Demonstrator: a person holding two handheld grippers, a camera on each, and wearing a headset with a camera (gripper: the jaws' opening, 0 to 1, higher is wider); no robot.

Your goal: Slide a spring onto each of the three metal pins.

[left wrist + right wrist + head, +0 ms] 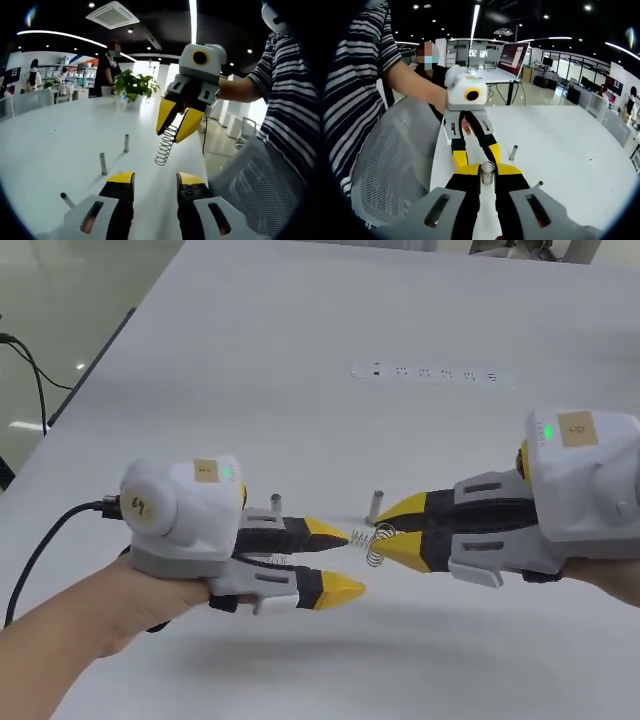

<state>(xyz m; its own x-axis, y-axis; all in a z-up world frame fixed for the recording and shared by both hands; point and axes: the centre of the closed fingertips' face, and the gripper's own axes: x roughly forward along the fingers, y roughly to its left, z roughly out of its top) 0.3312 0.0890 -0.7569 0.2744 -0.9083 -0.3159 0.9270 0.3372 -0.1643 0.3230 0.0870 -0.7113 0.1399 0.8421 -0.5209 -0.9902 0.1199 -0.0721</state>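
We pinch the spring [368, 540] by one end in our right tongs [385, 533], its free end hanging (ready for threading). A pin [376, 505] stands at twelve o'clock, and our left tongs [350, 562] are spread, empty.

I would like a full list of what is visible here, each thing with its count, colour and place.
table: one, white, under everything
spring: one, silver, gripped above the table
metal pins: three, grey, standing on the table
socket strip: one, white, set into the table's far side
plant: one, green, beyond the table's far edge
mesh chair: one, pale grey, beside the table
right gripper: one, yellow-tipped, shut on the spring
left gripper: one, yellow-tipped, open, facing the right gripper
hands: two, one holding each gripper
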